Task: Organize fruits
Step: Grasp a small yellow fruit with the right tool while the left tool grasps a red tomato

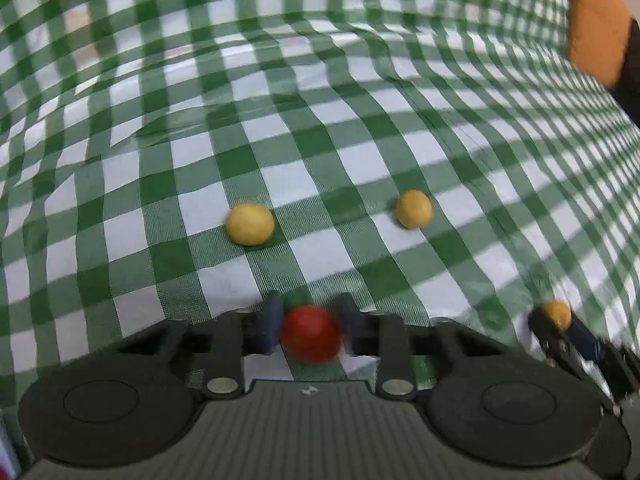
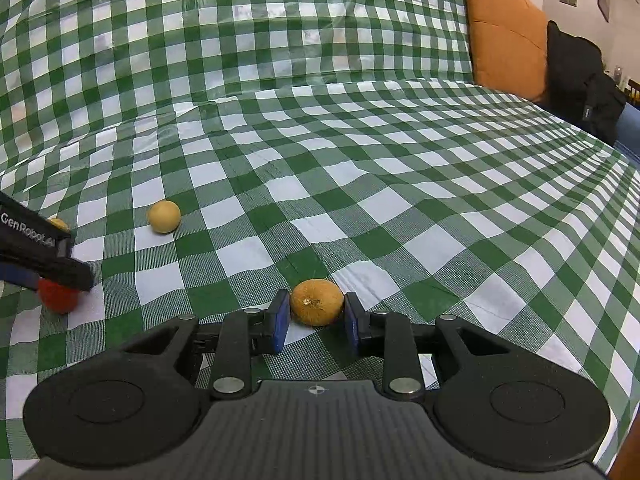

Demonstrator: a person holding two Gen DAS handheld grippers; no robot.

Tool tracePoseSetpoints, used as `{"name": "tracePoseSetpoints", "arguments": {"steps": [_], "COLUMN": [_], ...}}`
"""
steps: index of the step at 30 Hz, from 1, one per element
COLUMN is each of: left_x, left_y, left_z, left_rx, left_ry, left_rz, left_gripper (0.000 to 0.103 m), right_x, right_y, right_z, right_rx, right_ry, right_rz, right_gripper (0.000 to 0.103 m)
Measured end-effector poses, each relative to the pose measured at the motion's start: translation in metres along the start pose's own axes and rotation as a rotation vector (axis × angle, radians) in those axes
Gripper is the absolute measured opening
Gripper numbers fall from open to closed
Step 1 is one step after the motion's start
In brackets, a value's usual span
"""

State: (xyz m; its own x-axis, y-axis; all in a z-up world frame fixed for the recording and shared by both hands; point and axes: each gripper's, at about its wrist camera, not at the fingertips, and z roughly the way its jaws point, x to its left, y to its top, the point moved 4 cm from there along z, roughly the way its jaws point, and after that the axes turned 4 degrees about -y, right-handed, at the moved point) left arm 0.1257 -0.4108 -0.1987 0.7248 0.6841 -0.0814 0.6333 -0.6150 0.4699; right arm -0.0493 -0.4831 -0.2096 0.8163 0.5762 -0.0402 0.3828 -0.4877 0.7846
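My left gripper is shut on a red round fruit, its blue pads pressing both sides just above the green checked cloth. Two yellow round fruits lie on the cloth beyond it. My right gripper is shut on an orange-yellow fruit resting low over the cloth. In the left wrist view this right gripper shows at the right edge with its fruit. In the right wrist view the left gripper shows at the left edge with the red fruit.
A yellow fruit lies on the cloth left of centre, another peeks behind the left gripper. An orange cushion and a black bag stand at the back right. The cloth rises into a slope at the rear.
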Motion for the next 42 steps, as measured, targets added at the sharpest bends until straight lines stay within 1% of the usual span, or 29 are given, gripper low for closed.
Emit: {"name": "tracePoseSetpoints", "arguments": {"steps": [3,8,9,10,11,12,13,14,15,16,17,18,19,23,25,28,30,32,36,40,42], "left_x": [0.002,0.017,0.019,0.021,0.022,0.022,0.022,0.022,0.021,0.019,0.019,0.017,0.015,0.015,0.013,0.014,0.019,0.031,0.060,0.091,0.107], "left_y": [-0.004,-0.016,-0.018,-0.021,-0.022,-0.022,-0.022,-0.022,-0.023,-0.023,-0.023,-0.023,-0.023,-0.023,-0.023,-0.028,-0.036,-0.053,-0.097,-0.138,-0.157], "left_z": [-0.005,-0.013,-0.013,-0.014,-0.015,-0.014,-0.015,-0.015,-0.015,-0.014,-0.014,-0.014,-0.014,-0.018,-0.027,-0.050,-0.068,-0.089,-0.137,-0.185,-0.209], "left_rx": [0.010,-0.029,-0.035,-0.047,-0.055,-0.055,-0.057,-0.057,-0.055,-0.051,-0.049,-0.050,-0.053,-0.057,-0.077,-0.107,-0.106,-0.086,-0.060,-0.049,-0.043], "left_ry": [-0.016,-0.075,-0.081,-0.099,-0.111,-0.109,-0.093,-0.085,-0.090,-0.095,-0.077,-0.056,-0.056,-0.074,-0.056,-0.029,0.002,0.034,0.085,0.149,0.180], "left_rz": [0.000,-0.062,-0.065,-0.062,-0.063,-0.066,-0.069,-0.065,-0.056,-0.040,-0.018,0.005,0.033,0.028,0.037,0.040,0.020,-0.013,-0.084,-0.138,-0.176], "left_gripper": [0.033,0.035,0.041,0.053,0.062,0.076,0.078,0.078,0.075,0.066,0.061,0.047,0.035,0.035,0.035,0.035,0.035,0.035,0.035,0.035,0.035], "right_x": [-0.001,-0.002,-0.002,-0.002,-0.002,-0.003,-0.003,-0.003,-0.003,-0.002,-0.002,-0.002,-0.002,-0.002,-0.003,0.000,0.005,0.014,0.030,0.045,0.056], "right_y": [0.001,0.001,0.001,0.001,0.001,0.001,0.000,0.001,0.000,0.000,0.000,0.000,0.000,0.001,0.003,0.008,0.010,0.011,0.012,0.015,0.015], "right_z": [0.000,0.000,0.000,0.000,0.001,0.001,0.000,0.000,0.000,0.000,0.000,0.000,0.000,0.000,-0.004,-0.013,-0.019,-0.025,-0.046,-0.084,-0.112], "right_rx": [0.002,0.005,0.006,0.006,0.007,0.007,0.008,0.008,0.007,0.007,0.006,0.006,0.006,0.000,-0.016,-0.064,-0.093,-0.105,-0.093,-0.052,-0.038], "right_ry": [0.003,0.005,0.006,0.007,0.009,0.010,0.009,0.010,0.010,0.009,0.008,0.007,0.006,0.009,0.015,0.035,0.062,0.104,0.183,0.273,0.346], "right_rz": [0.005,0.013,0.014,0.016,0.018,0.020,0.022,0.021,0.021,0.023,0.022,0.021,0.021,0.029,0.047,0.055,0.046,0.033,0.006,-0.003,-0.011], "right_gripper": [0.030,0.030,0.030,0.030,0.030,0.030,0.030,0.030,0.030,0.030,0.030,0.030,0.030,0.030,0.030,0.030,0.030,0.030,0.030,0.030,0.030]}}
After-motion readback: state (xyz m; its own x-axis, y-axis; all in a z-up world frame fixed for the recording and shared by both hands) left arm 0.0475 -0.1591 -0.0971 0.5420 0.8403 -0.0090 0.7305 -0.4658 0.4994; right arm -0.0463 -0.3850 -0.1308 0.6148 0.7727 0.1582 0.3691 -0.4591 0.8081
